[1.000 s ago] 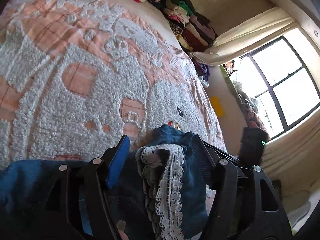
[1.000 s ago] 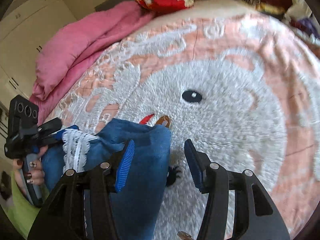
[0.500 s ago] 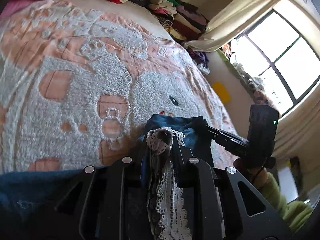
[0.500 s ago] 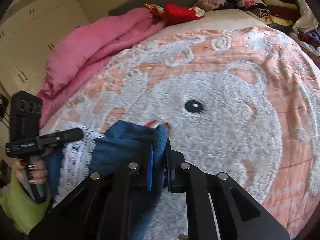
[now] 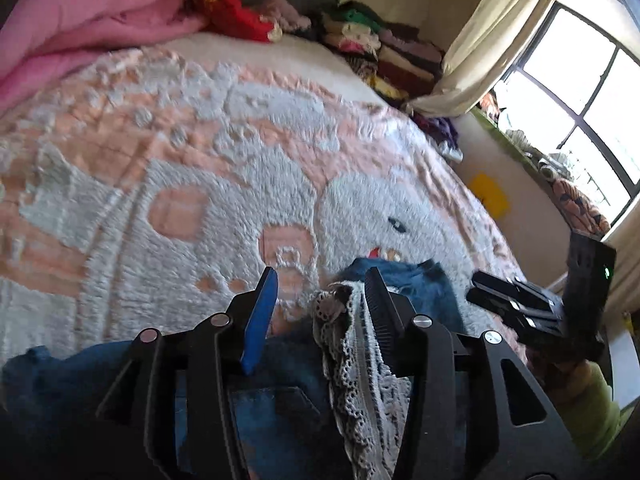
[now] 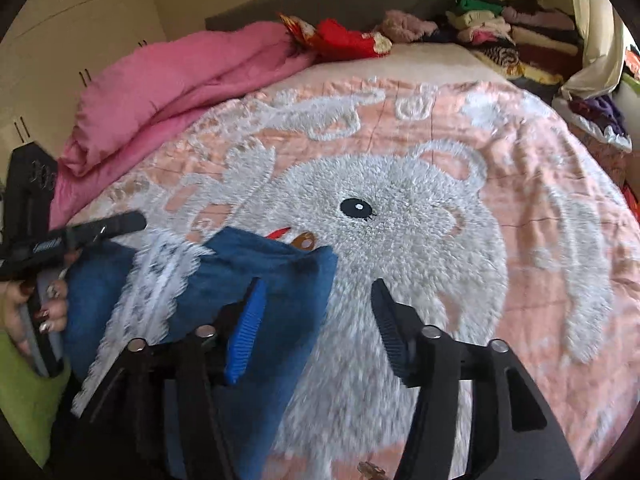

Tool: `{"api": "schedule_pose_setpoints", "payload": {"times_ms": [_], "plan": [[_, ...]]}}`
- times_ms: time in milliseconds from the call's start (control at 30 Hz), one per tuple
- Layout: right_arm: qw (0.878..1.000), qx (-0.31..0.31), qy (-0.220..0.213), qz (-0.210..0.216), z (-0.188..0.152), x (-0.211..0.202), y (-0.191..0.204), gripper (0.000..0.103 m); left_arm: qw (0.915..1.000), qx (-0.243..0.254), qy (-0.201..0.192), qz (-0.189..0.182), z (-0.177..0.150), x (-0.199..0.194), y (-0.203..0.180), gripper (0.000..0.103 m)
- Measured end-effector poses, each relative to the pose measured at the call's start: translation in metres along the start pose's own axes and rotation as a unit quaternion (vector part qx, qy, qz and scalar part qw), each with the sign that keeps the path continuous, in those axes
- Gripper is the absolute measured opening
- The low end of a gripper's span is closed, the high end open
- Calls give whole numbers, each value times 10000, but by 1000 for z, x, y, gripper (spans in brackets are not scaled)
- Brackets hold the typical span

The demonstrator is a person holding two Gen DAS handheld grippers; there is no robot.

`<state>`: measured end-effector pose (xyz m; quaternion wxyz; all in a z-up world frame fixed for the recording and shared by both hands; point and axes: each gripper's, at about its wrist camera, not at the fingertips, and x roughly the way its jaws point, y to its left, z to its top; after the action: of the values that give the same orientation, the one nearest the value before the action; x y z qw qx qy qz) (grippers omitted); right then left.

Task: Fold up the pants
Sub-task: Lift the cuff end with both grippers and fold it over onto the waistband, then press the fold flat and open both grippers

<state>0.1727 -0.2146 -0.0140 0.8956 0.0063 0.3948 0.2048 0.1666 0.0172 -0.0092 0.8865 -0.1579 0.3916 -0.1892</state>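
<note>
Pants (image 6: 256,276): blue denim with a white lace strip (image 6: 160,276) along one side, lying on the near part of the bedspread, bunched rather than flat.
Long axis: runs from the near edge of the bed up toward the cartoon face; far end stops just short of the face's mouth; near end passes under both tools and out of sight.
Far end: a folded, rounded edge, its corner just beside the small red and brown marks of the pattern.
Left gripper (image 5: 316,296): jaws spreading apart; lace and denim between them, lace draped against the black finger, blue pad clear of the cloth.
Right gripper (image 6: 316,316): jaws spreading apart; blue pad on the denim's right edge, black finger over bare bedspread, nothing pinched.
Hand (image 6: 48,308): in the right wrist view, wrapped around the left tool's handle at the picture's left edge, above a lime-green sleeve (image 6: 24,392).
Surface: bedspread (image 6: 540,184), peach with raised white fleecy pattern, a large animal face with one black eye in the middle.
Far side of bed: rumpled pink quilt (image 6: 172,80) on the left, red cloth (image 6: 344,40) next to it, stacked folded clothes (image 6: 516,36) on the right.
Room: cream cupboard doors (image 6: 76,28) on the left, dark headboard (image 6: 320,0) behind, cream curtain (image 5: 492,36) and bright dark-framed window (image 5: 580,108) on the right.
</note>
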Motion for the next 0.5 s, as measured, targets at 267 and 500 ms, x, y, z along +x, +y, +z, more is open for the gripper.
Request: {"api": "schedule_pose_setpoints", "payload": {"times_ms": [267, 500], "plan": [[9988, -449, -112, 135, -33, -49, 29, 67, 9997, 136, 49, 199, -29, -41, -12, 50], [9946, -1006, -32, 240, -61, -68, 63, 73, 9971, 320, 504, 475, -68, -60, -23, 53]]}}
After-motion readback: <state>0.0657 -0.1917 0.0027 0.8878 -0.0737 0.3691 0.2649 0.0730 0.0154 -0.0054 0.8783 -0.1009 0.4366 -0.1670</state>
